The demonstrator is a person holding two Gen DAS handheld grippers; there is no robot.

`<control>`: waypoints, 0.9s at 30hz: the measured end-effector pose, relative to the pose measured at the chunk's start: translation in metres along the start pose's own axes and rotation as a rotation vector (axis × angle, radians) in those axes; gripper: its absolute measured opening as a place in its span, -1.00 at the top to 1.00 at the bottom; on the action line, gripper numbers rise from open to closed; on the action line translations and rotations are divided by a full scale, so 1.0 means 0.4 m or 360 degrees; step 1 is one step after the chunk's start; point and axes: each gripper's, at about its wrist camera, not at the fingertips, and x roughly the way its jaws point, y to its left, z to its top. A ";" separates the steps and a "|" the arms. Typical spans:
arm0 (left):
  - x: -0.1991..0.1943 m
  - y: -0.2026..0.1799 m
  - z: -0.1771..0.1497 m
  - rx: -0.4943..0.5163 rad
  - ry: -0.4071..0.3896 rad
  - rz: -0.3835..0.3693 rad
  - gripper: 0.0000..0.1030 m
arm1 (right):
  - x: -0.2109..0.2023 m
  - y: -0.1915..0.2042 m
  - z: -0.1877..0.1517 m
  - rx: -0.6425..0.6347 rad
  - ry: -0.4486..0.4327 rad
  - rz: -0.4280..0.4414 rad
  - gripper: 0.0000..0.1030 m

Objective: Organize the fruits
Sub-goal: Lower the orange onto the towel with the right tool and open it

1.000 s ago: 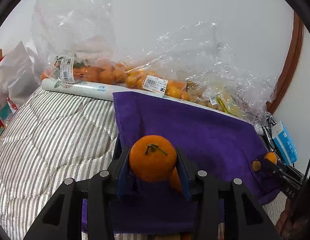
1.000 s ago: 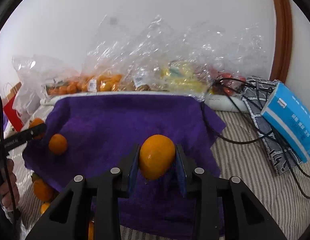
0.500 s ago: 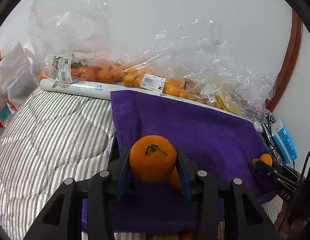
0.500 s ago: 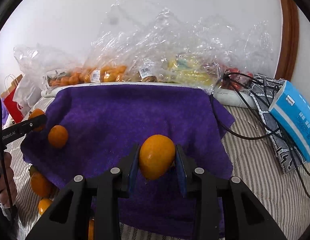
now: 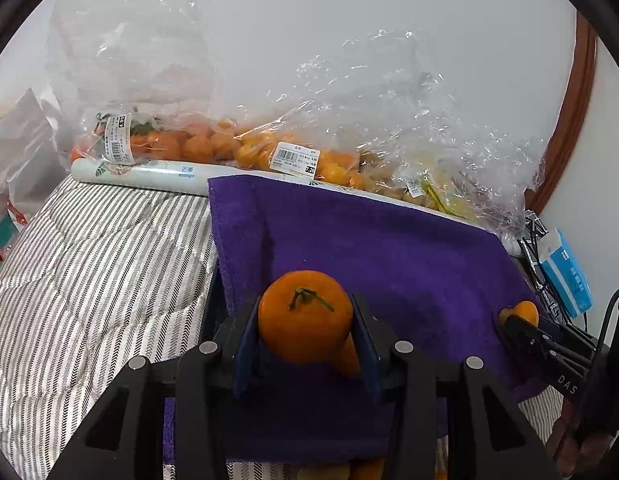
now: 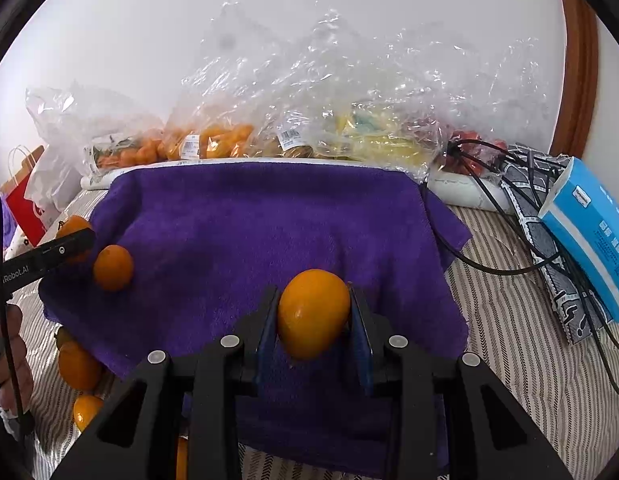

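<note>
In the left wrist view my left gripper (image 5: 305, 312) is shut on a tangerine (image 5: 305, 320) with a green stem, held over the near left part of a purple towel (image 5: 389, 248). A second orange fruit (image 5: 349, 356) peeks out behind it on the towel. In the right wrist view my right gripper (image 6: 312, 304) is shut on a smooth orange (image 6: 313, 314) above the towel's (image 6: 269, 220) near middle. From there the left gripper (image 6: 75, 240) shows at the far left with its tangerine (image 6: 71, 224), and a loose orange (image 6: 113, 268) lies beside it on the towel.
Clear plastic bags of oranges (image 5: 237, 148) and other fruit (image 6: 373, 140) line the wall behind the towel. The striped bedspread (image 5: 89, 260) lies around it. Two oranges (image 6: 79, 364) lie off the towel's left edge. Black cables (image 6: 489, 184) and a blue tissue pack (image 6: 589, 232) are at right.
</note>
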 end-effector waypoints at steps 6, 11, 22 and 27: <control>0.006 -0.003 -0.003 0.0014 0.0019 -0.0005 0.19 | -0.003 0.001 -0.002 -0.0008 -0.0001 0.0004 0.34; 0.007 -0.006 -0.003 0.0025 0.0031 -0.0007 0.19 | -0.009 0.005 -0.002 -0.0015 -0.0014 0.0013 0.33; 0.011 -0.013 -0.006 0.0046 0.0043 -0.0004 0.19 | -0.027 -0.011 0.007 0.0053 -0.0061 0.0029 0.23; 0.010 -0.011 -0.007 0.0046 0.0043 -0.0003 0.19 | -0.031 -0.018 0.007 0.0078 -0.0076 0.0026 0.16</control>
